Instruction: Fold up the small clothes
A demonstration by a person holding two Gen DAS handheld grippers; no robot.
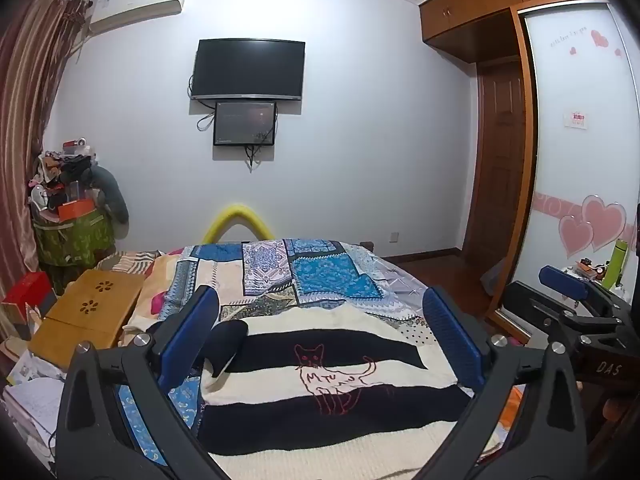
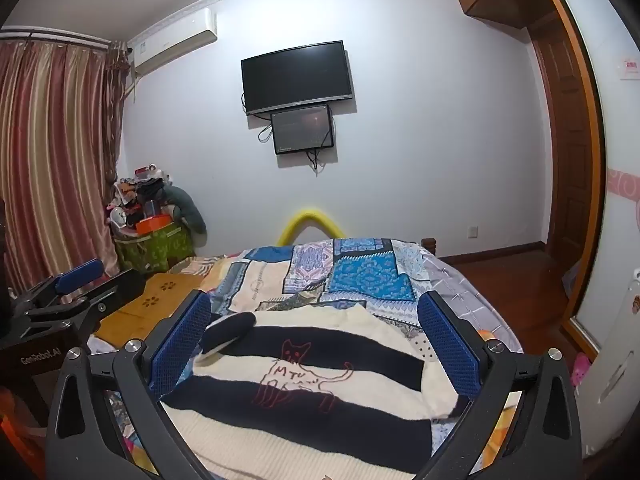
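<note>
Two grippers hover side by side above the near end of the bed [image 1: 404, 280], the left gripper [image 1: 320, 336] and the right gripper [image 2: 316, 344] both with jaws spread wide and nothing between them. A striped sweater [image 1: 332, 392] — cream and black bands, a red cat outline on its front — lies flat across the near part of the patchwork quilt [image 1: 320, 276], one sleeve [image 1: 226, 340] folded inward at its left side. Likely risks: thick knit may bunch or slip from a shallow pinch, and dragging it could ruck the quilt underneath — spoiling a clean fold.
</note>
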